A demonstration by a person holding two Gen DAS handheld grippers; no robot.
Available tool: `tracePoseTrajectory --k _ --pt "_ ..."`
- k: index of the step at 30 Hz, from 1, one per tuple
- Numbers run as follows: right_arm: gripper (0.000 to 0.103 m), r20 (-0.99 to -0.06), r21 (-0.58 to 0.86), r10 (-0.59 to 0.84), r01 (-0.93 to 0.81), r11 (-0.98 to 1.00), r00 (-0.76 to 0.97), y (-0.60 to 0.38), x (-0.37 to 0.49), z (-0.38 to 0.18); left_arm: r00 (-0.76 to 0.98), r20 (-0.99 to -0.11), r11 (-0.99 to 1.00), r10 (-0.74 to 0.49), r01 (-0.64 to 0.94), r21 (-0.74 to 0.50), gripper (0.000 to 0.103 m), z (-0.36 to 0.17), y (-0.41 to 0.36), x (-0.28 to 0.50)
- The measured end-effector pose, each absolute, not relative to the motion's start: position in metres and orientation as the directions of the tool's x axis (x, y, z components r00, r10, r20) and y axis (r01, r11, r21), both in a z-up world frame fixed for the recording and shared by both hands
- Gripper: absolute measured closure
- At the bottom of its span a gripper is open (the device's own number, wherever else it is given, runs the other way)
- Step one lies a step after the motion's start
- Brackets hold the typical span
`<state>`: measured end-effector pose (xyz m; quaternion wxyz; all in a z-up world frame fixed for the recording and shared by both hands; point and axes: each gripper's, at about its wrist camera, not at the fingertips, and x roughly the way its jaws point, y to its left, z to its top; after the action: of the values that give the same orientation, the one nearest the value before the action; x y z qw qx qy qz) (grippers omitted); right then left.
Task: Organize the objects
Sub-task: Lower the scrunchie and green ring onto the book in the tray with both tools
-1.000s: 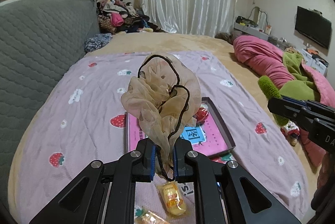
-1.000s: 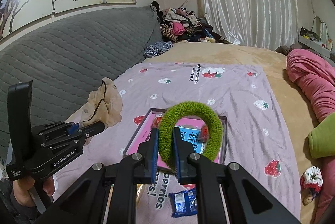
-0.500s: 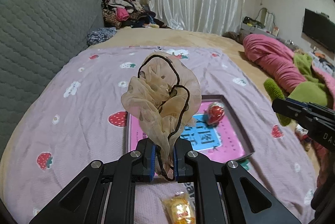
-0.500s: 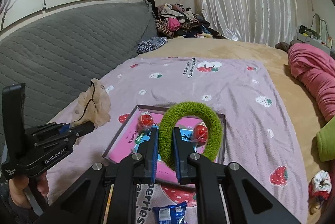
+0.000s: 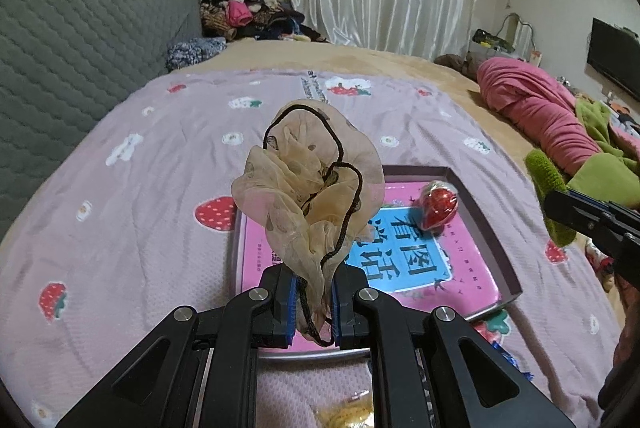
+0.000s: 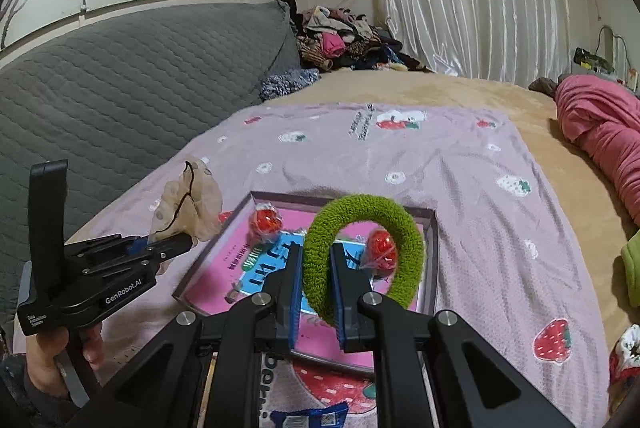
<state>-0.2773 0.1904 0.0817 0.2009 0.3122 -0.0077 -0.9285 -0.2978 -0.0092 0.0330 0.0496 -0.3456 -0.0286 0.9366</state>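
My left gripper (image 5: 313,302) is shut on a sheer beige scrunchie (image 5: 308,184) edged with black cord, held above the near left part of a shallow pink-lined box tray (image 5: 486,224). My right gripper (image 6: 316,282) is shut on a fuzzy green scrunchie (image 6: 404,228), which stands upright over the same tray (image 6: 434,252). Two red wrapped candies (image 6: 265,221) (image 6: 382,247) lie in the tray; the left wrist view shows one red candy (image 5: 438,205). The left gripper (image 6: 170,246) with the beige scrunchie (image 6: 192,202) appears at the left of the right wrist view.
The tray rests on a lilac strawberry-print blanket (image 5: 120,212) spread on a bed. A blue snack packet (image 6: 308,418) and a yellow wrapped sweet (image 5: 352,408) lie near the front edge. A grey quilted headboard (image 6: 120,80) lies left, a pink duvet (image 5: 536,116) right, a clothes pile (image 6: 340,40) far back.
Both grippers have come down and forward towards the tray, which now looks larger and closer. Each keeps its scrunchie. The yellow sweet has slid to the bottom edge of the left view.
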Motion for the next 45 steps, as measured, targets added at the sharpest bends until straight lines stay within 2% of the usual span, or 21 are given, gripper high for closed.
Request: tracePoseTrajectory --k 12,27,45 --pt "0.090 -0.622 0.128 -0.350 0.350 -0.928 -0.700 0.186 -0.311 0.034 -0.717 -0.685 -0.992 0.127 -0.074 -0.107 0.090 -0.007 -0.017 -0.317" --pt "0.090 -0.743 0.057 -0.269 0.343 -0.938 -0.613 0.176 -0.329 -0.019 -0.645 -0.747 -0.986 0.162 -0.087 -0.139 0.089 -0.038 -0.022 -0.333" --pt "0.088 -0.792 0.088 -0.264 0.325 -0.942 -0.551 0.179 -0.339 -0.040 -0.576 -0.799 -0.985 0.173 -0.089 -0.149 0.080 -0.053 -0.018 -0.337"
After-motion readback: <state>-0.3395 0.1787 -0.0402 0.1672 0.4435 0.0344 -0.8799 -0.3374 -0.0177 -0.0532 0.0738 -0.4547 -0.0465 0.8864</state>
